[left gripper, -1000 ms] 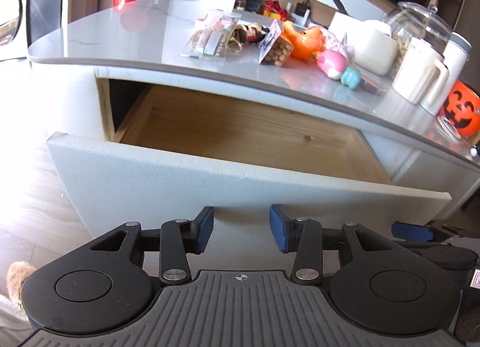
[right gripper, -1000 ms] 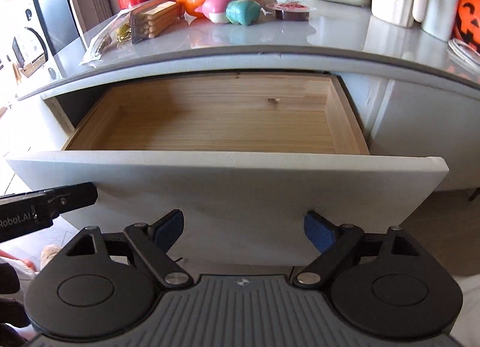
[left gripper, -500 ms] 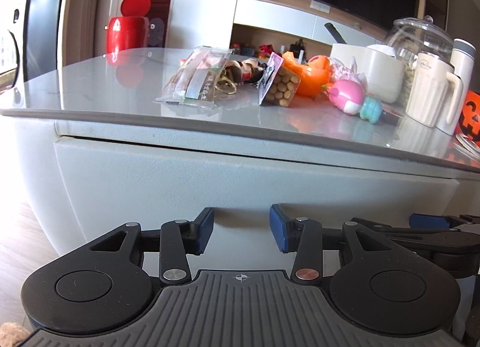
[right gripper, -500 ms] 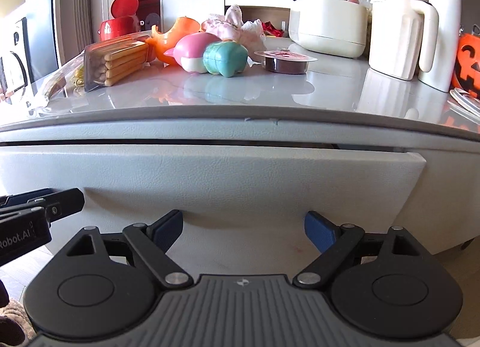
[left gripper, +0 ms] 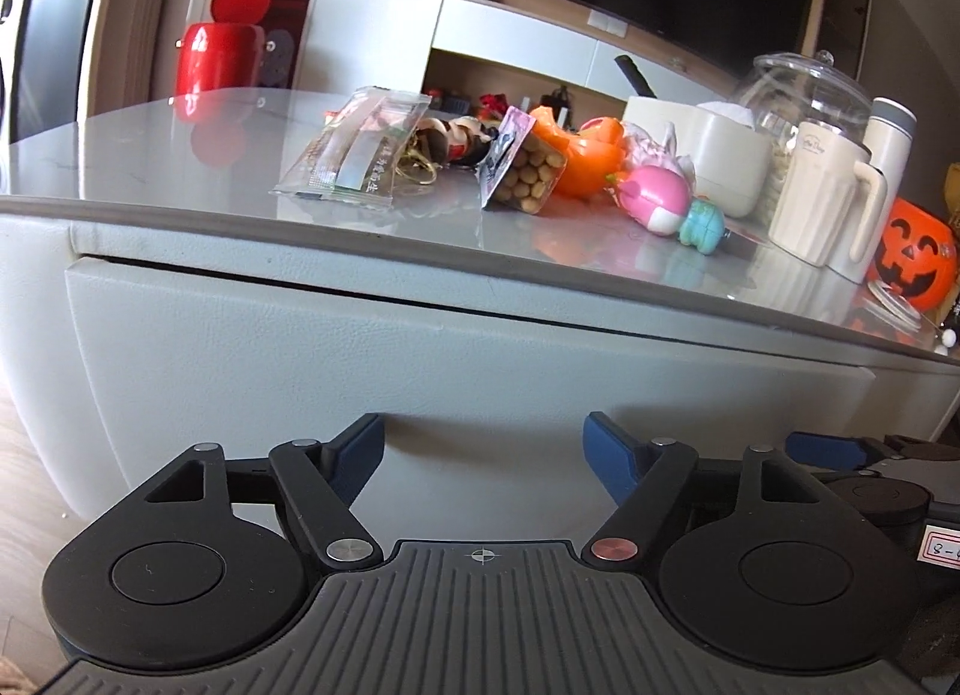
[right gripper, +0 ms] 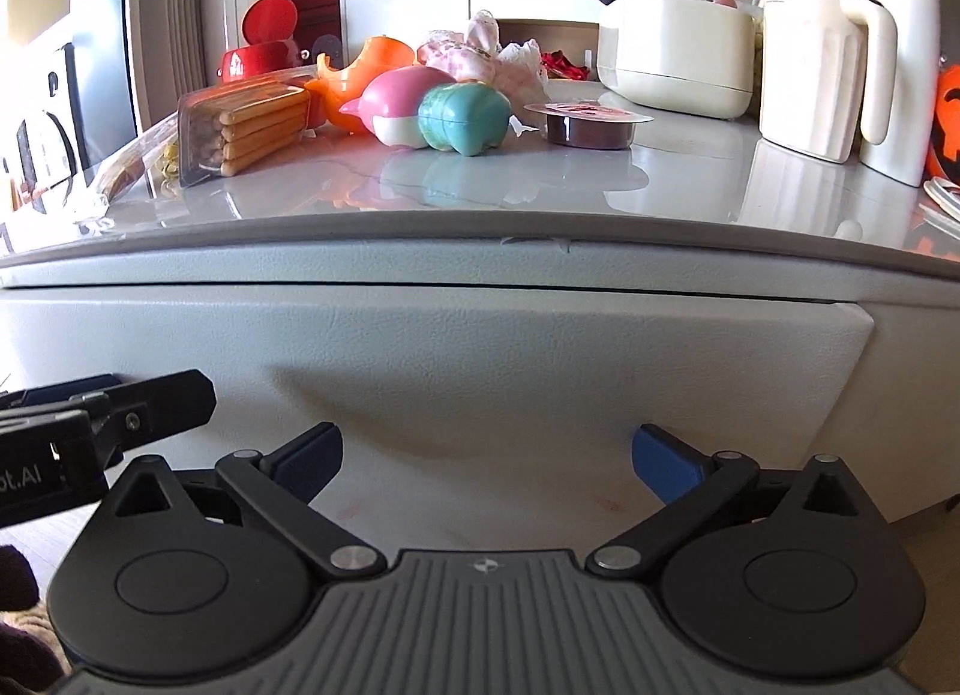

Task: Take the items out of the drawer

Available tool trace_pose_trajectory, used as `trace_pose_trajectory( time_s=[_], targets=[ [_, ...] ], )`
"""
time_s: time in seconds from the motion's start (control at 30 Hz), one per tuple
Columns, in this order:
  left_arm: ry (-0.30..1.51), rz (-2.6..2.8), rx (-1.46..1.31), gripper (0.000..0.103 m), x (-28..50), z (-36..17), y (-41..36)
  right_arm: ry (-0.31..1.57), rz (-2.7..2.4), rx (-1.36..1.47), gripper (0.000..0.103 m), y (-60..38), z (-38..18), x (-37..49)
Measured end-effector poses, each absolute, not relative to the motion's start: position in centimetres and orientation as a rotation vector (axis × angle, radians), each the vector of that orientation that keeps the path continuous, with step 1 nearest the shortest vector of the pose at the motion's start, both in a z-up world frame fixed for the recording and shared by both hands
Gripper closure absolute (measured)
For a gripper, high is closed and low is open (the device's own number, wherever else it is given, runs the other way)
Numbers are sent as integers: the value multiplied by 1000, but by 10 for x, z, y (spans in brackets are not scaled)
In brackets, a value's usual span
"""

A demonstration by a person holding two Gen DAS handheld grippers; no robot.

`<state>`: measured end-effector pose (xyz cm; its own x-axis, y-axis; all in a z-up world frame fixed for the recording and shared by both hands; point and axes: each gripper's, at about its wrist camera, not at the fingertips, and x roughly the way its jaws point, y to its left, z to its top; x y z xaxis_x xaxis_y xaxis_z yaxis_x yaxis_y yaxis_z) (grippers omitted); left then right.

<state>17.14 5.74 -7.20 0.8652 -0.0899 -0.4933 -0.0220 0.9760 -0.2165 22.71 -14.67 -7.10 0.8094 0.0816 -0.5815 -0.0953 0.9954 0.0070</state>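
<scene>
The right gripper [right gripper: 486,458] faces the shut drawer [right gripper: 480,359], its jaws opening with nothing between the blue fingers [right gripper: 663,464]. The left gripper [right gripper: 108,419] juts in at the left edge. On the glossy surface [right gripper: 540,185] above lie a biscuit pack [right gripper: 246,128], a pink toy [right gripper: 399,104], a teal toy [right gripper: 462,116], a sealed cup [right gripper: 588,125] and a white jug [right gripper: 816,65].

- countertop [right gripper: 690,179]: glossy, smooth, reflective grey
- drawer front [right gripper: 480,359]: matt, leather-grain texture
- snack packets [left gripper: 354,155]: clear shiny plastic
- jar [left gripper: 804,89]: clear glass
</scene>
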Motion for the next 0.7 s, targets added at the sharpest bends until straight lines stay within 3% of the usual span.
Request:
trace_pose_trajectory(
  time_s=[0.2, 0.4, 0.53, 0.7],
  targets=[
    [565, 50, -290, 29, 142, -31, 69, 621, 38, 24, 0, -162, -35, 206],
    [571, -1, -108, 29, 58, 23, 40, 690, 123, 76, 0, -170, 33, 135],
    [595, -11, -89, 29, 8, 14, 23, 596, 153, 62, 0, -176, 53, 61],
    [600, -22, -2, 29, 0, 0, 2, 485, 95, -59, 0, -165, 25, 6]
  ],
)
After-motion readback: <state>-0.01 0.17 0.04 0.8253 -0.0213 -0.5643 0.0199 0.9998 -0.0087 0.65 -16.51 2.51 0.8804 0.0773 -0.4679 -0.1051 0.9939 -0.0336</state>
